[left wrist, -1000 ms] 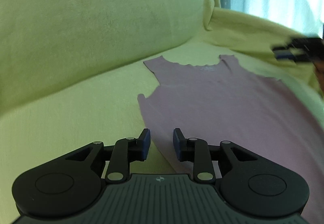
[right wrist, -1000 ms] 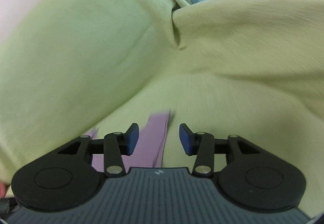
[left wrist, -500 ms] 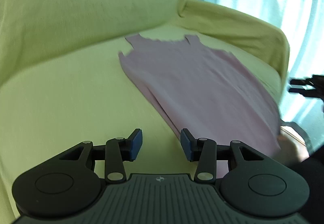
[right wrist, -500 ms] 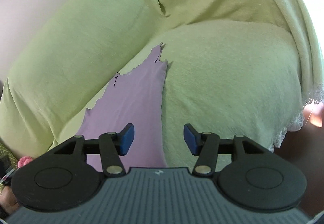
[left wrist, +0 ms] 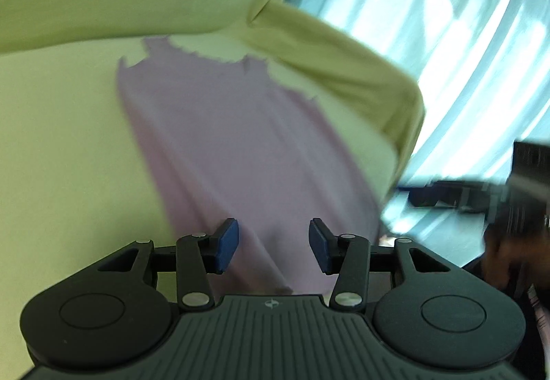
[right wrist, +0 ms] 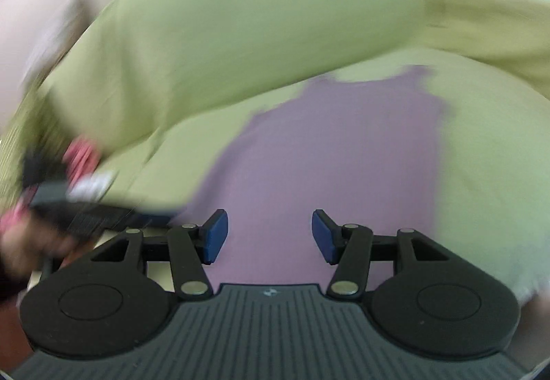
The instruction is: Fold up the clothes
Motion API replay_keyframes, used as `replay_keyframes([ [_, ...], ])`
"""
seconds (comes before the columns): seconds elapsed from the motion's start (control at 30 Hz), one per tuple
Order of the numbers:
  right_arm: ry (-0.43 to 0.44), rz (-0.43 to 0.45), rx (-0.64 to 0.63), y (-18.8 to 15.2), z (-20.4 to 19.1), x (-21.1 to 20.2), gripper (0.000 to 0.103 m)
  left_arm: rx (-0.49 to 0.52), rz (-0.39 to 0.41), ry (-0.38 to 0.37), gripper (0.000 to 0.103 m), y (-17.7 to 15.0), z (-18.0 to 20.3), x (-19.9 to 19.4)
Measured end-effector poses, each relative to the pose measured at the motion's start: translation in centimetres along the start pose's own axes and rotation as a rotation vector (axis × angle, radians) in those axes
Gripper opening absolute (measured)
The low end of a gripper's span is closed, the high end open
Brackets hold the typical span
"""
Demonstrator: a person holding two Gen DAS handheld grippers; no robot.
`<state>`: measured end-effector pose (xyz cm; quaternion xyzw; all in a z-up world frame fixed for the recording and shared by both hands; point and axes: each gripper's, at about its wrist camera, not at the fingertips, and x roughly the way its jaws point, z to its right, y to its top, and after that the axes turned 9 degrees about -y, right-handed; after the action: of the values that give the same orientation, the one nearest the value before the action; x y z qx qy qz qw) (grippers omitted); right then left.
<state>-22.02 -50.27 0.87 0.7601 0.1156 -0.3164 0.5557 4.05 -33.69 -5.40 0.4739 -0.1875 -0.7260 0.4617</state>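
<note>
A lilac top (left wrist: pixel 233 139) lies spread flat on the seat of a sofa (left wrist: pixel 62 125) draped in a yellow-green cover. It is sleeveless, with two shoulder straps and a scalloped neckline pointing toward the backrest, and its hem runs toward the front edge of the seat. From the right wrist view the same top (right wrist: pixel 330 153) fills the middle of the seat, straps away from the camera. No label or print on it can be read; both views are blurred.

The left gripper (left wrist: pixel 273 244) hovers over the hem end of the top, its two blue-padded fingers (left wrist: pixel 227 244) held well apart with nothing between them. The right gripper (right wrist: pixel 268 239) also hangs above the lower part of the top, fingers (right wrist: pixel 216 239) spread wide and empty. A small embossed emblem sits on each gripper's ribbed grey body, too small to make out.

In the left wrist view the right gripper shows as a dark smear at the right edge, beyond the sofa arm. In the right wrist view the left gripper appears as a blurred dark shape at the left, held by a hand (right wrist: pixel 24 249) with a pink sleeve (right wrist: pixel 80 158).

Behind the sofa arm hangs a pale blue curtain (left wrist: pixel 447 36), lit from behind.
</note>
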Motion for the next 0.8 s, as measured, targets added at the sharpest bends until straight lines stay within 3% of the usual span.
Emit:
replay_keyframes([
  [0.1, -0.054, -0.122, -0.262, 0.4, -5.4, 3.4, 0.052, 0.010, 0.035, -0.005, 0.052, 1.8, -0.1, -0.3],
  [0.2, -0.068, -0.201, -0.421, 0.3, -9.0, 6.4, 0.052, 0.027, 0.067, 0.046, 0.055, 2.2, -0.7, -2.3],
  [0.27, -0.078, -0.229, -0.525, 0.1, -11.1, 7.8, 0.051, 0.030, 0.085, 0.081, 0.058, 2.2, -1.3, -3.8],
  [0.37, -0.161, -0.228, -0.698, -0.4, -13.3, 9.2, 0.050, 0.032, 0.080, 0.159, 0.058, 0.9, -2.1, -5.5],
  [0.4, -0.169, -0.231, -0.702, -0.3, -13.3, 9.5, 0.042, 0.033, 0.075, 0.177, 0.058, 0.3, -2.3, -5.9],
  [0.43, -0.175, -0.232, -0.688, -0.1, -13.0, 9.6, 0.035, 0.034, 0.070, 0.196, 0.058, -0.3, -2.4, -6.4],
  [0.47, -0.175, -0.227, -0.624, 0.4, -12.4, 9.4, 0.011, 0.035, 0.065, 0.214, 0.058, -0.9, -2.6, -6.8],
  [0.5, -0.163, -0.214, -0.530, 1.0, -11.5, 8.9, 0.002, 0.036, 0.060, 0.232, 0.058, -1.5, -2.7, -7.2],
  [0.63, -0.071, -0.151, -0.122, 2.4, -6.0, 6.8, 0.001, 0.130, 0.020, 0.262, 0.058, -3.6, -0.7, -7.0],
  [0.8, -0.001, -0.100, 0.181, 1.0, -2.1, 5.2, 0.001, 0.208, 0.004, 0.259, 0.064, -4.4, 1.9, -3.8],
])
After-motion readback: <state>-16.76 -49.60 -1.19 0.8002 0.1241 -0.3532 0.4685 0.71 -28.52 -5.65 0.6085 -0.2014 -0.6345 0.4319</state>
